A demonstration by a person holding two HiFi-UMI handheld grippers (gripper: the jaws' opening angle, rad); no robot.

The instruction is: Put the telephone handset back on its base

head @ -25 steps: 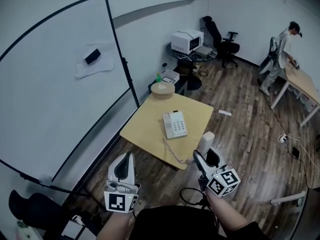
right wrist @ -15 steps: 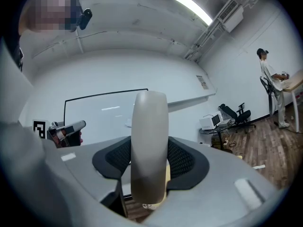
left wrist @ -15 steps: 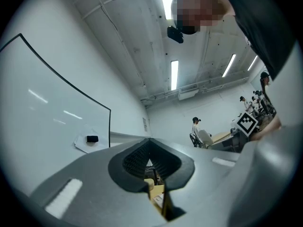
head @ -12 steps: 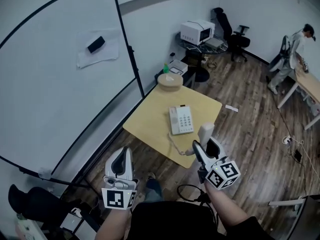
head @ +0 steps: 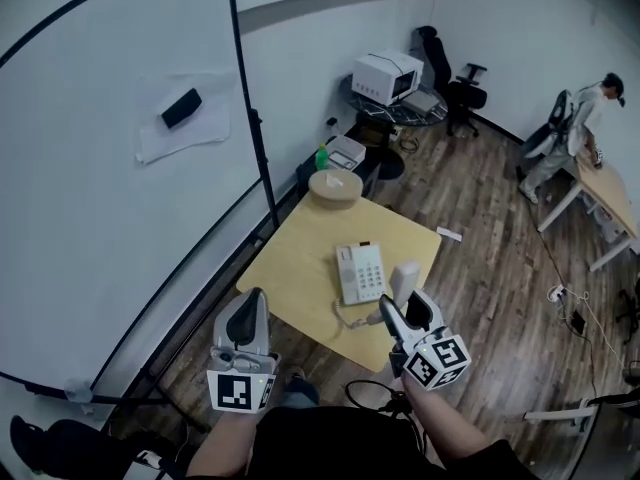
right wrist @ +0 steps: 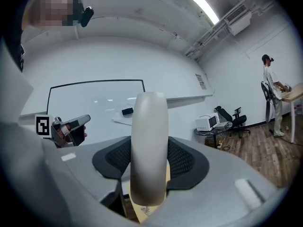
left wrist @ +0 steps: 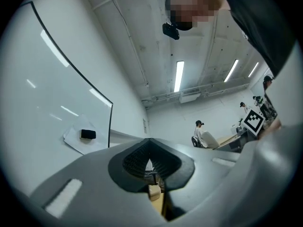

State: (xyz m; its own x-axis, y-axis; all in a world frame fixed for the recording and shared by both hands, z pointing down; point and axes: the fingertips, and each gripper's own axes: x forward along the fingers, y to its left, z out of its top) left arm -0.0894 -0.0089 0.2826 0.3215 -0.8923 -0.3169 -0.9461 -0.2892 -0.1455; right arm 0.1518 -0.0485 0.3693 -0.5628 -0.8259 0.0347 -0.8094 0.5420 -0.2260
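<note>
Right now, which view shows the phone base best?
Head view: the phone base lies whole on the yellow table, keypad visible. In the right gripper view the handset hides it; the left gripper view misses it.

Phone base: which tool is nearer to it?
Right. The right tool, gripping the handset, is just off the phone base's near-right side; the left tool hangs farther off, beyond the table's near-left edge.
</note>
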